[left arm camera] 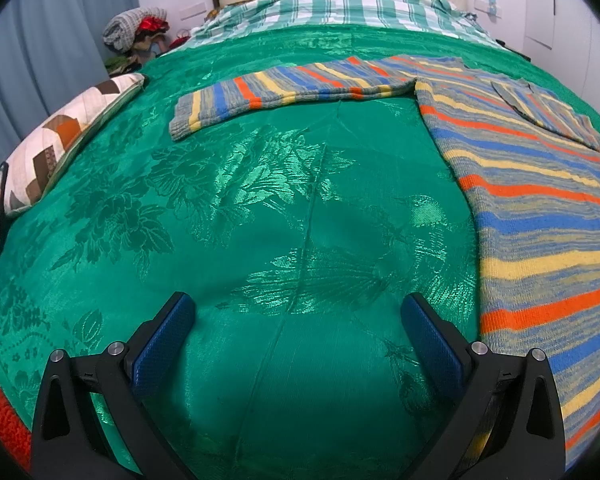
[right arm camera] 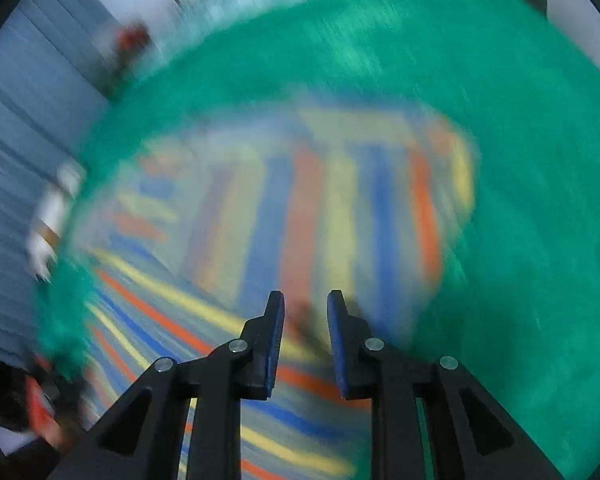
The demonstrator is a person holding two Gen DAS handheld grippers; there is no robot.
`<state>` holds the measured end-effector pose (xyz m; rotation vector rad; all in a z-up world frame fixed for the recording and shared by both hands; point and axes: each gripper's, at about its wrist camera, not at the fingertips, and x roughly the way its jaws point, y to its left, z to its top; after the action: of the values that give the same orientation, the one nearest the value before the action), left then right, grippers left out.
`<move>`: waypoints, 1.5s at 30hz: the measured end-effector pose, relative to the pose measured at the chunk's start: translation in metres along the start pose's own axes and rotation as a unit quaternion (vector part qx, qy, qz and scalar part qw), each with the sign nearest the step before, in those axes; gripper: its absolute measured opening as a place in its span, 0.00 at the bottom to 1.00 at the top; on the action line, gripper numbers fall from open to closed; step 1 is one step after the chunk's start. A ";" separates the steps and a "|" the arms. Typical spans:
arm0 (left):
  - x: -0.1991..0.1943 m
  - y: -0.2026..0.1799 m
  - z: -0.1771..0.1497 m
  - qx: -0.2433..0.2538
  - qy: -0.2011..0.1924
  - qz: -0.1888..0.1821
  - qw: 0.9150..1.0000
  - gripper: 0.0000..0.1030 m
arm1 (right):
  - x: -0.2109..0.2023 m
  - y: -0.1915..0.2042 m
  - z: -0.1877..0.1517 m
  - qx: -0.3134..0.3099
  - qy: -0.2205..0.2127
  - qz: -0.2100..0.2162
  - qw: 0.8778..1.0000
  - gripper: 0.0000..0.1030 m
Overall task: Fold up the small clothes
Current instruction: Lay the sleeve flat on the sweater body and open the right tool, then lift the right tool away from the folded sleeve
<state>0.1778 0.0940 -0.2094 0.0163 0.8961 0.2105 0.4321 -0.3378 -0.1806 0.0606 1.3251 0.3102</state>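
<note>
The striped sweater (left arm camera: 540,208) lies flat on the green bedspread (left arm camera: 260,220), its body filling the right side of the left wrist view, from about two o'clock down to four o'clock of the left gripper (left arm camera: 298,308). One sleeve (left arm camera: 284,88) stretches away from the body across the far bed, running from one o'clock to eleven o'clock, its cuff at the left end. A second sleeve looks already laid over the chest near the far right edge, though I can't be sure of it from here.

The left gripper hangs over bare bedspread with its jaws spread wide and nothing between them. The sweater's near edge is just beside its right finger, apart from it.

The right wrist view is badly smeared, so detail is hard to read. Still, the right gripper (right arm camera: 306,300) sits directly over striped knit (right arm camera: 300,200), with the stripes running straight ahead toward twelve o'clock and green bedspread off at three o'clock. Its jaws stand narrow, with a slim gap; some dark smear shows between the tips, but I can't tell whether the pads hold any cloth.

The outstretched sleeve's long axis runs crosswise to the left gripper's line of sight, and its cuff is the nearest loose end on that side. My guess is that the left hand is better placed to reach forward to eleven o'clock, take the cuff and bring it across toward two o'clock, onto the body.
</note>
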 end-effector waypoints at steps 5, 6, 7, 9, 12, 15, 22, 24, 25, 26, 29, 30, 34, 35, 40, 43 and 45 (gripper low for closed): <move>0.000 -0.001 -0.001 0.001 -0.001 0.001 1.000 1.00 | -0.024 -0.009 -0.007 0.020 -0.050 -0.074 0.996 0.24; 0.000 -0.001 -0.001 0.001 -0.002 0.001 1.000 1.00 | -0.032 -0.003 -0.007 0.017 -0.062 -0.048 0.997 0.26; 0.001 -0.001 -0.001 0.001 -0.002 0.002 1.000 1.00 | -0.037 0.004 -0.007 0.012 -0.069 -0.032 0.997 0.29; 0.001 -0.002 -0.001 0.001 -0.001 0.001 1.000 1.00 | -0.037 0.020 -0.010 -0.007 -0.070 -0.018 0.997 0.38; 0.000 -0.002 -0.001 0.000 -0.001 0.000 1.000 1.00 | -0.011 0.020 -0.017 0.000 -0.029 -0.034 0.999 0.46; -0.001 -0.001 -0.001 0.001 0.002 -0.005 1.000 1.00 | -0.001 0.001 -0.031 0.040 -0.025 -0.059 0.997 0.46; -0.013 0.009 0.035 -0.010 0.004 -0.033 0.999 1.00 | -0.074 -0.047 -0.105 0.117 -0.196 -0.145 0.963 0.99; -0.013 0.012 0.055 -0.020 -0.023 -0.039 0.999 1.00 | -0.068 -0.065 -0.128 0.121 -0.188 -0.190 0.956 0.99; -0.006 0.011 0.067 -0.021 -0.027 -0.041 0.999 1.00 | -0.063 -0.073 -0.134 0.130 -0.179 -0.202 0.954 0.99; 0.004 0.010 0.078 -0.016 -0.020 -0.047 0.999 1.00 | -0.061 -0.081 -0.138 0.142 -0.174 -0.214 0.951 0.99; 0.039 0.013 0.103 -0.023 0.010 -0.043 0.999 1.00 | -0.067 -0.114 -0.157 0.206 -0.203 -0.234 0.928 1.00; 0.052 0.017 0.104 -0.039 0.022 -0.031 0.999 1.00 | -0.064 -0.114 -0.158 0.214 -0.207 -0.237 0.925 1.00; 0.070 0.024 0.089 -0.070 0.007 -0.032 0.997 1.00 | -0.044 -0.120 -0.158 0.208 -0.203 -0.253 0.923 1.00; 0.068 0.022 0.088 -0.066 0.006 -0.024 0.998 1.00 | -0.042 -0.119 -0.158 0.206 -0.203 -0.257 0.922 1.00; 0.070 0.014 0.087 -0.054 0.010 -0.009 0.998 1.00 | -0.043 -0.116 -0.165 0.206 -0.215 -0.254 0.920 1.00; 0.072 0.015 0.089 -0.059 0.011 -0.015 0.998 1.00 | -0.043 -0.114 -0.172 0.204 -0.217 -0.254 0.920 1.00; 0.072 0.017 0.090 -0.057 0.011 -0.013 0.998 1.00 | -0.045 -0.113 -0.179 0.204 -0.217 -0.255 0.920 1.00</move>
<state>0.2880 0.1304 -0.2072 -0.1036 0.9039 0.2384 0.2717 -0.4810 -0.2072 0.1219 0.8997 -0.4114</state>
